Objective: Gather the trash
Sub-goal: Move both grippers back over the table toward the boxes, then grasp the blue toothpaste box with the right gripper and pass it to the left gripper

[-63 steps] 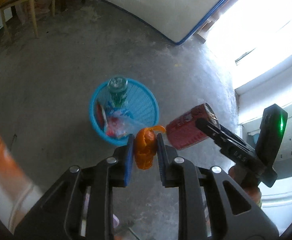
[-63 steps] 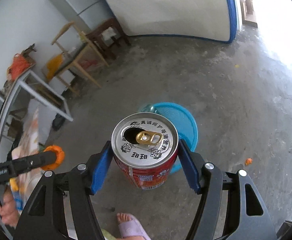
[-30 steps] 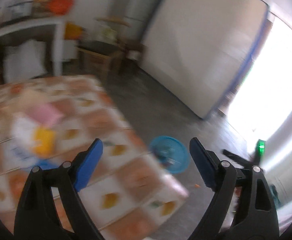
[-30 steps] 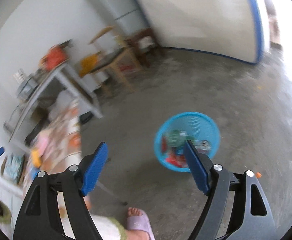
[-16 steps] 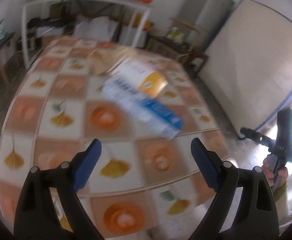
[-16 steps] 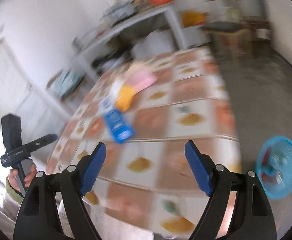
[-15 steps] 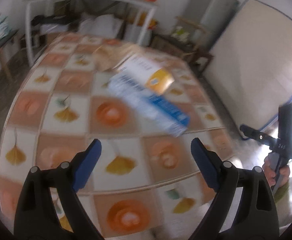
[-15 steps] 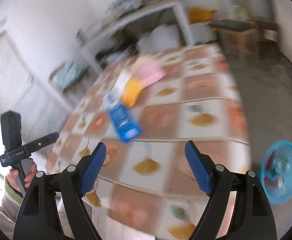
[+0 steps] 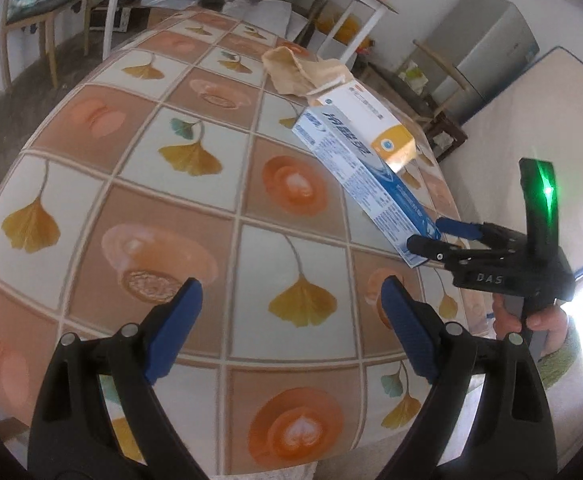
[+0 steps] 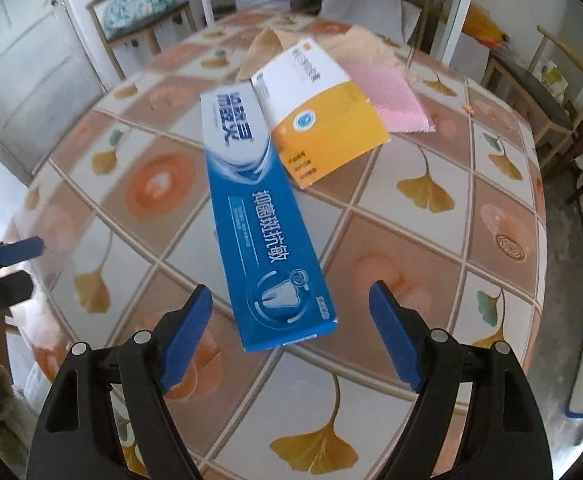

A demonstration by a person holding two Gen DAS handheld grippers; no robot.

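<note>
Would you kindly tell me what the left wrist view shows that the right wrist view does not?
Only the left wrist view shows the right gripper from outside, open at the blue toothpaste box, and the grey fridge. Only the right wrist view shows the pink paper. Both show the toothpaste box, the yellow and white box and the patterned tablecloth.

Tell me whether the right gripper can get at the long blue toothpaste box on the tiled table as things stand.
Probably yes. The right gripper is open, the long blue toothpaste box's near end lies between its fingers, nothing lying over that end. The yellow-and-white box touches only the far end.
</note>
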